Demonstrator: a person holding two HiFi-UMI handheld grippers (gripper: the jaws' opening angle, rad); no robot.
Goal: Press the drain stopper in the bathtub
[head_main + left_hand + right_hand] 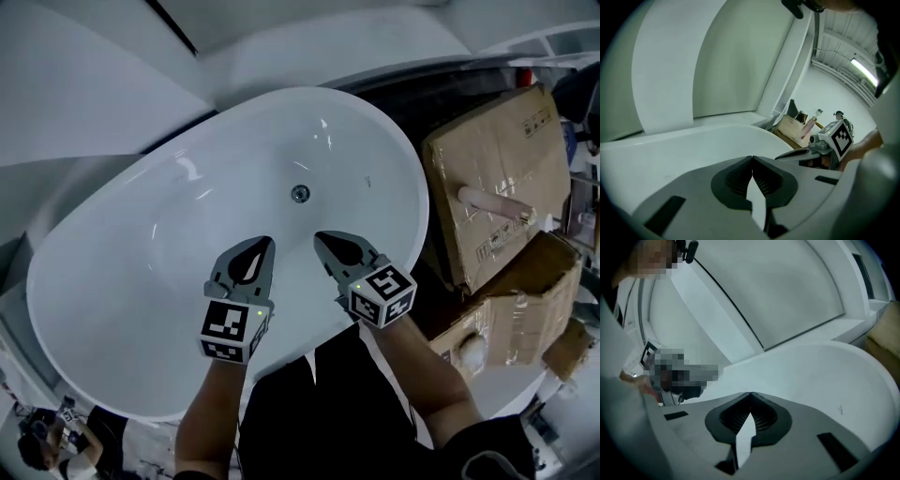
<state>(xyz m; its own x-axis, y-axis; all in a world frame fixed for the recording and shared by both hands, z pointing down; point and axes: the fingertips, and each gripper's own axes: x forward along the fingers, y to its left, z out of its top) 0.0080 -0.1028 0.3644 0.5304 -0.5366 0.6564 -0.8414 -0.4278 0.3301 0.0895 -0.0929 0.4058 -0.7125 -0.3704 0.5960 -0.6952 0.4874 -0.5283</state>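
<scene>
Right gripper (750, 393) jaws together, empty; white bathtub (820, 366) ahead

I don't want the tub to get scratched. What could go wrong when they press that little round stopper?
1. The drain stopper is small and sits in the floor of the glossy bathtub. The shut, pointed right hand-held gripper might slip off it and scrape the white surface.
2. The left hand-held gripper, also shut and empty, hangs close beside it. The two could bump if both go down.

The bathtub (141, 262) looks glossy and smooth; the drain stopper (300, 193) shiny metal; the boxes (497, 178) matt cardboard.
</scene>
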